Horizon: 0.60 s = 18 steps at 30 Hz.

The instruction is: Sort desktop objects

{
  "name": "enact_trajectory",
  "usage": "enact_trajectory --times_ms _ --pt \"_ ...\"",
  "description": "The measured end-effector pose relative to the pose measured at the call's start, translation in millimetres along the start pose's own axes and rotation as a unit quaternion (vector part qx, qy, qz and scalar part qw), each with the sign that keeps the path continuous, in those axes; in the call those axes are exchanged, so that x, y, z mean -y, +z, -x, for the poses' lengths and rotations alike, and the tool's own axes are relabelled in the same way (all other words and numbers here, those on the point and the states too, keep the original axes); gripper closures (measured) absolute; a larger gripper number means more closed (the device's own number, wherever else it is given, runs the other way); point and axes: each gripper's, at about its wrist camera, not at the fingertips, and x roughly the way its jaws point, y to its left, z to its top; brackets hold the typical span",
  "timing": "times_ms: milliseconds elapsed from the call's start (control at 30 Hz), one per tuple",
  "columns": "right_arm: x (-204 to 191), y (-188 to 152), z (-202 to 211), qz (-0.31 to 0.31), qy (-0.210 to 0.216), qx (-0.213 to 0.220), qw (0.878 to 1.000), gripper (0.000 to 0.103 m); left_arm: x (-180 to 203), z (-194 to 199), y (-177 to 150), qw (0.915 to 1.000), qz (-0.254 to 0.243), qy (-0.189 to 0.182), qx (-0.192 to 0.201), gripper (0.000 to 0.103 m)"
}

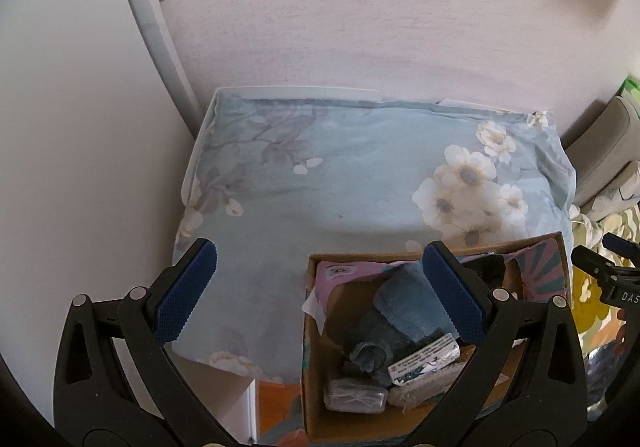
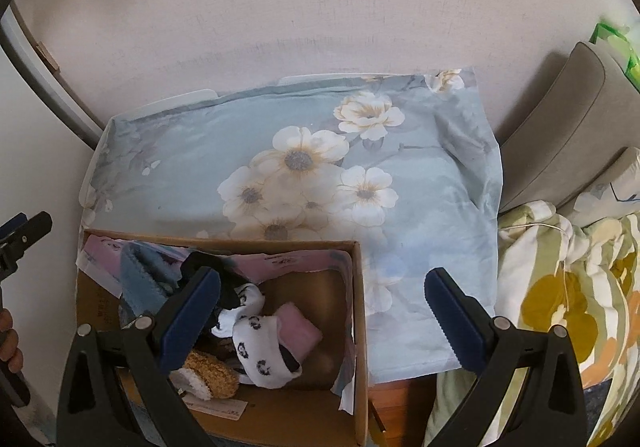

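A cardboard box (image 1: 316, 399) stands at the near edge of a table draped in a pale blue floral cloth (image 1: 320, 187). In the left wrist view it holds a blue-grey sock (image 1: 404, 311), a labelled packet (image 1: 424, 361) and a clear-wrapped packet (image 1: 356, 395). My left gripper (image 1: 320, 287) hovers open above the box's left rim, holding nothing. From the right wrist the box (image 2: 360, 327) shows a white panda-print sock (image 2: 260, 355), a pink cloth (image 2: 298, 331), a brown fuzzy sock (image 2: 212, 371) and a black sock (image 2: 208, 267). My right gripper (image 2: 322, 317) is open and empty over the box's right wall.
A textured wall rises behind the table. Grey cushions (image 2: 560, 127) and yellow-flowered bedding (image 2: 560, 307) lie to the right. A white door frame (image 1: 152, 27) stands on the left. The far half of the cloth carries no objects. A hand (image 2: 8, 343) holds the left gripper's handle.
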Motion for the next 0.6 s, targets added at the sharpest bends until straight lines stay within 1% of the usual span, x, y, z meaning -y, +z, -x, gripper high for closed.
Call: enact_trajectory --times_ms 200,367,600 --pt "1.2 4.1 -5.0 -0.005 -0.003 -0.004 1.000 0.001 -2.1 -9.2 3.7 0.9999 -0.008 0.001 -0.011 0.000" --pt "1.2 5.8 -11.1 -0.005 -0.006 -0.012 1.000 0.001 -5.1 -17.8 6.7 0.9998 -0.004 -0.002 -0.021 0.000" --pt "-0.5 9.0 -16.2 -0.007 -0.009 -0.018 1.000 0.001 -7.9 -23.6 10.0 0.9998 -0.004 -0.002 -0.018 0.000"
